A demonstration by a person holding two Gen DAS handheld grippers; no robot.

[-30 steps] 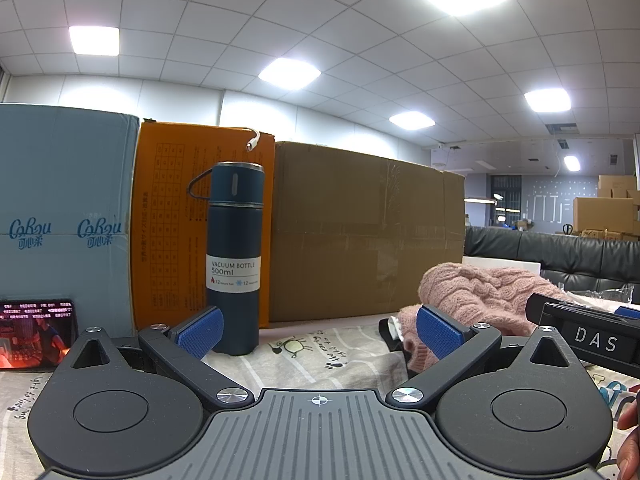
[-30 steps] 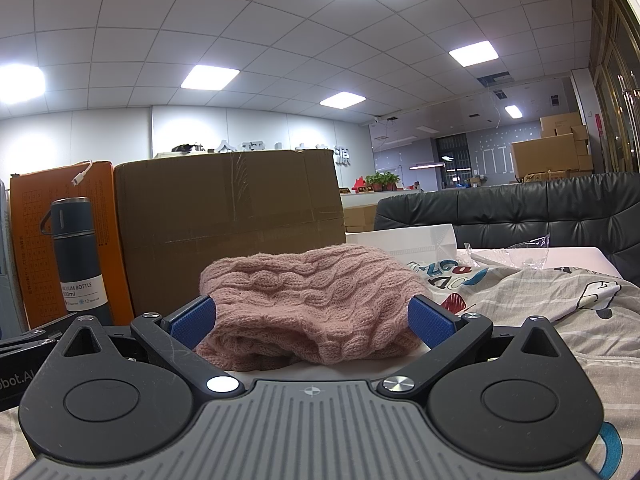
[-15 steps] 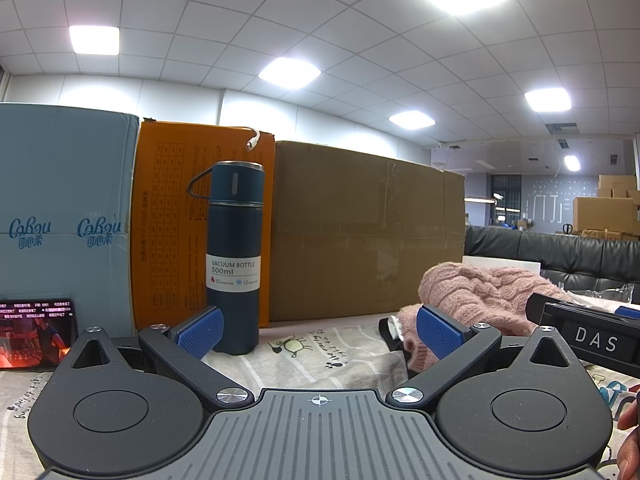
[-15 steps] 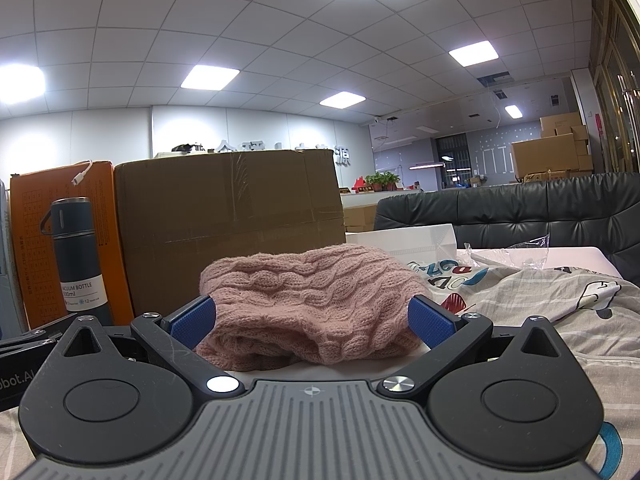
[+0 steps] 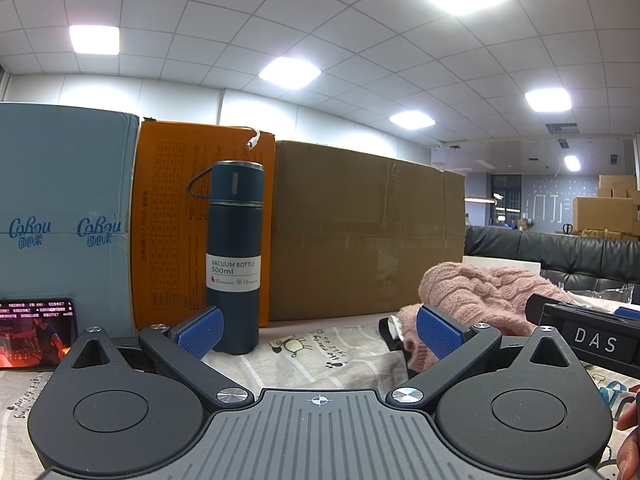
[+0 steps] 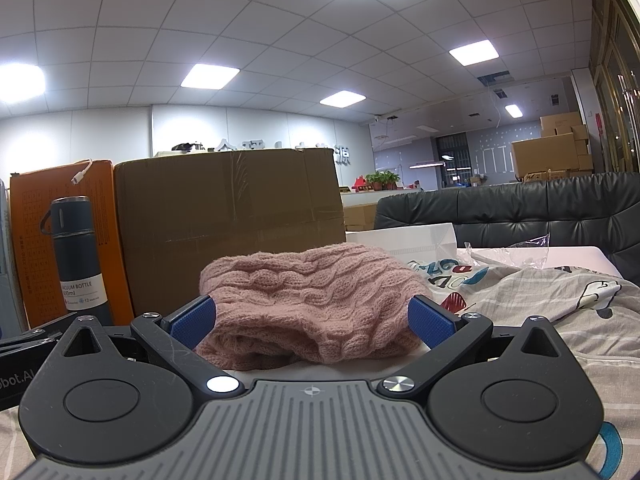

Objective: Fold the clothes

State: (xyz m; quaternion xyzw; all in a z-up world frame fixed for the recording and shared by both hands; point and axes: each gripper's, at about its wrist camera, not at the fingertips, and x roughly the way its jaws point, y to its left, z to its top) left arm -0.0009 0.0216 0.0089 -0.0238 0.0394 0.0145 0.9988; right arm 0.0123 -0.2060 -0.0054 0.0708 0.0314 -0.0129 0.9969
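Nothing grabbed yet: both grippers, left (image 5: 318, 330) and right (image 6: 312, 322), gape empty. Sweater (image 6: 316, 300) sits bunched mid-desk; next, pinch an edge and spread it.

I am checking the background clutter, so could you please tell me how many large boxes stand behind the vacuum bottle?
3: a pale blue printed box at far left, an orange box directly behind the dark blue vacuum bottle, and a brown cardboard box to its right. Others may be hidden behind them.

Office room — white grid ceiling (image 6: 280, 40) with lit panels, black leather sofa (image 6: 520, 216), stacked cardboard boxes (image 6: 560, 148).
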